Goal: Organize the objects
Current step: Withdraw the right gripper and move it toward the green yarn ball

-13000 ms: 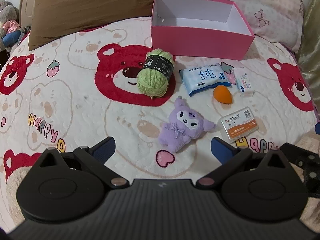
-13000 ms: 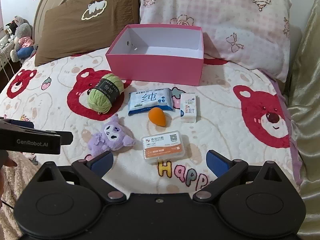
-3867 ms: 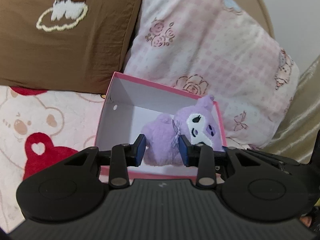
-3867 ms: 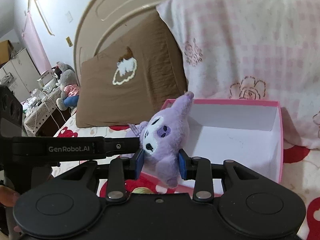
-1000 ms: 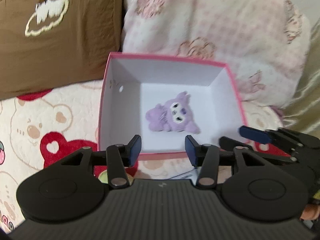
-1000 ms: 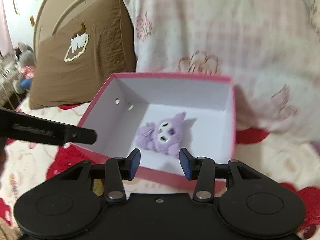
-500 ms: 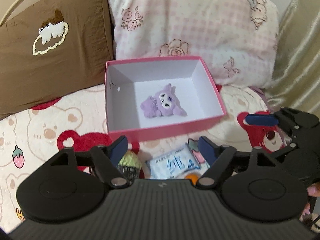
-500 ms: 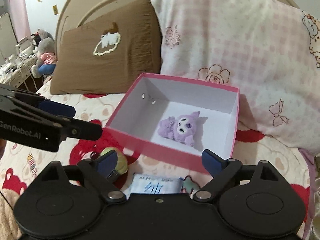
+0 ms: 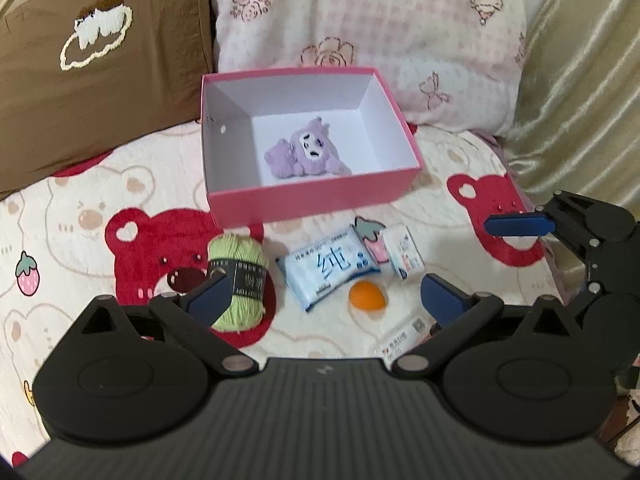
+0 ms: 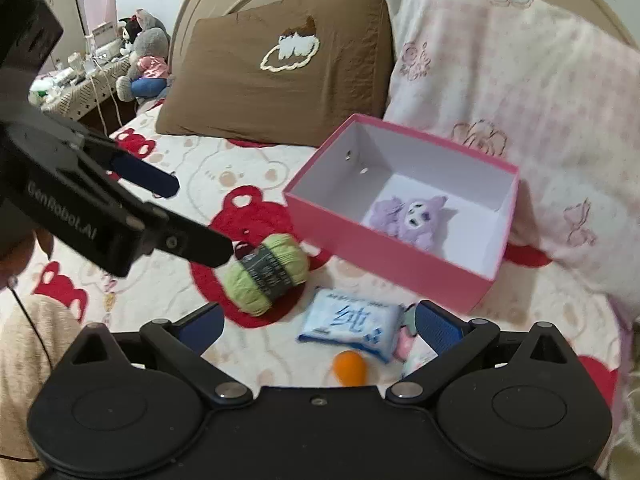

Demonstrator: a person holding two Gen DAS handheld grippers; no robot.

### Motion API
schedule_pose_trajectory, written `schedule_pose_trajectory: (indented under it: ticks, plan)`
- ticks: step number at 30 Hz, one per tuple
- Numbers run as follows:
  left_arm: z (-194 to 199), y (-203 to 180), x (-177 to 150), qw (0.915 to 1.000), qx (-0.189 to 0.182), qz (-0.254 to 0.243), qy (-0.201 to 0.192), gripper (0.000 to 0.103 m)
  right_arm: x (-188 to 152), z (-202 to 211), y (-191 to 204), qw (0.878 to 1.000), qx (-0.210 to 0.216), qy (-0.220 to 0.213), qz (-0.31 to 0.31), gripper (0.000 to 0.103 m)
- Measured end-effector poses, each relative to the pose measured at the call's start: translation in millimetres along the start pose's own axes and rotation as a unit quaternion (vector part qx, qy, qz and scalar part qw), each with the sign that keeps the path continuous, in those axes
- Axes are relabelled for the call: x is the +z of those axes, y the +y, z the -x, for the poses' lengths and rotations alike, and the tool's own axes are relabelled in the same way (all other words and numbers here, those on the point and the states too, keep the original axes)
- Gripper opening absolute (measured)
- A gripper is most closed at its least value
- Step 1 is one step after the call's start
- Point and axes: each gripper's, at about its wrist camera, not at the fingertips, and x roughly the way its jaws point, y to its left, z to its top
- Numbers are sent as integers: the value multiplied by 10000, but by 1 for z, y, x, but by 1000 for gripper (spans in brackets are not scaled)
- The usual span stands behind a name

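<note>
The purple plush (image 9: 306, 154) (image 10: 408, 216) lies inside the pink box (image 9: 312, 204) (image 10: 384, 264), apart from both grippers. In front of the box on the bear blanket lie a green yarn ball (image 9: 238, 252) (image 10: 268, 272), a blue tissue pack (image 9: 328, 270) (image 10: 352, 322), an orange sponge (image 9: 367, 296) (image 10: 351, 366), a small white carton (image 9: 402, 252) and an orange-and-white card box (image 9: 404, 338). My left gripper (image 9: 326, 296) hangs above these items, jaws opening, nothing between them. My right gripper (image 10: 320, 324) hovers likewise, jaws opening and empty.
A brown pillow (image 9: 100, 60) and a pink checked pillow (image 9: 360, 20) stand behind the box. Gold fabric (image 9: 580, 80) borders the bed on the right. A side table with stuffed toys (image 10: 140, 56) is far left. A person's beige sleeve (image 10: 24, 340) shows.
Both grippers have drawn back and up from the box, and their jaws have spread wide. The plush stays in the box. The items in front of the box have come into view.
</note>
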Motion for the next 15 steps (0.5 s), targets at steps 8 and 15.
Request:
schedule_pose_trajectory:
  ticks: [8,15]
  plan:
    - [-2,12,-20,9999,60,-90,96,103,-11,-13,19,9995,107,275,-140,103]
    - [-10,30,-34,9998,122,10,177,103,-18,-32,36,9984,236,497,-149,103]
